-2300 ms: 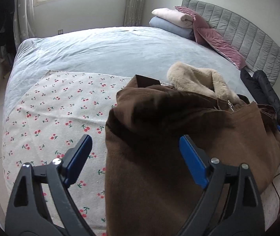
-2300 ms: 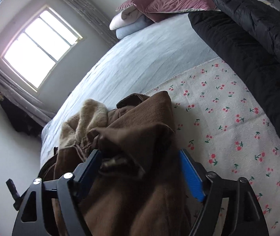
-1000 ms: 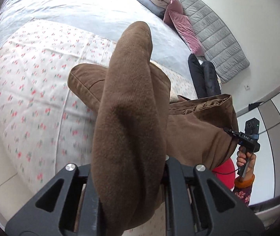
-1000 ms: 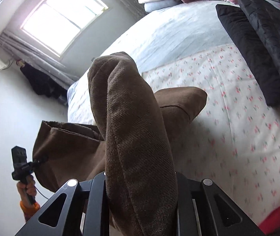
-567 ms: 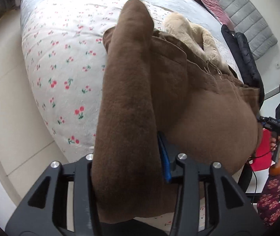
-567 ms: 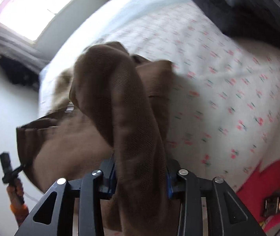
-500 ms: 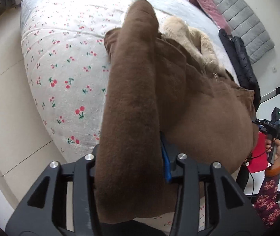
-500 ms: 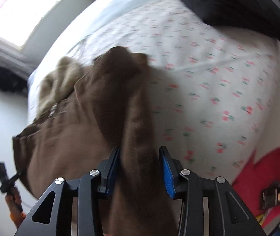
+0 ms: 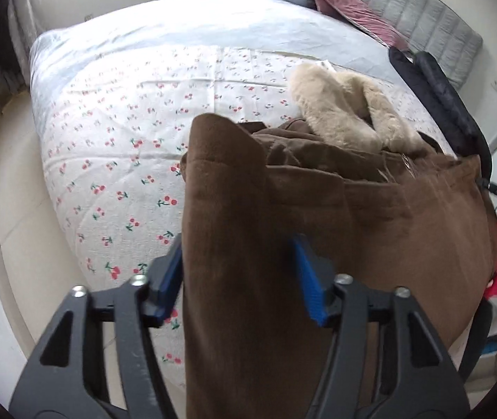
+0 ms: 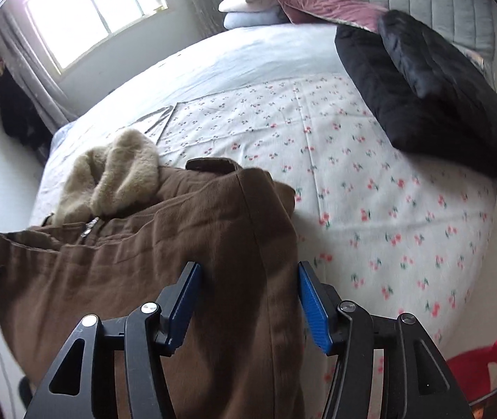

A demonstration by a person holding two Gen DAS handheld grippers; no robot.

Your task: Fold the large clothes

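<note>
A brown coat [image 9: 388,227] with a beige fur collar [image 9: 335,104] lies in a heap on the cherry-print sheet [image 9: 126,139] at the bed's near edge. My left gripper [image 9: 238,279] straddles a thick brown fold at the coat's left side. Its jaws are closing, but the blue pads [image 9: 309,286] stand apart from the cloth. In the right wrist view the coat [image 10: 126,262] and fur collar [image 10: 119,171] lie left of centre. My right gripper [image 10: 248,303] has the coat's right edge between its jaws, which are opening, with a gap at the right pad.
A black puffer jacket [image 10: 423,87] lies on the bed's right side. Folded pillows [image 9: 346,0] and a grey headboard [image 9: 433,28] are at the far end. A red stool [image 10: 485,366] stands beside the bed. Pale floor [image 9: 14,209] runs along the left.
Both grippers have sunk with the coat onto the bed. A second ago each was clamped tight on a raised brown fold; now both pairs of jaws stand apart and the cloth rests on the sheet.
</note>
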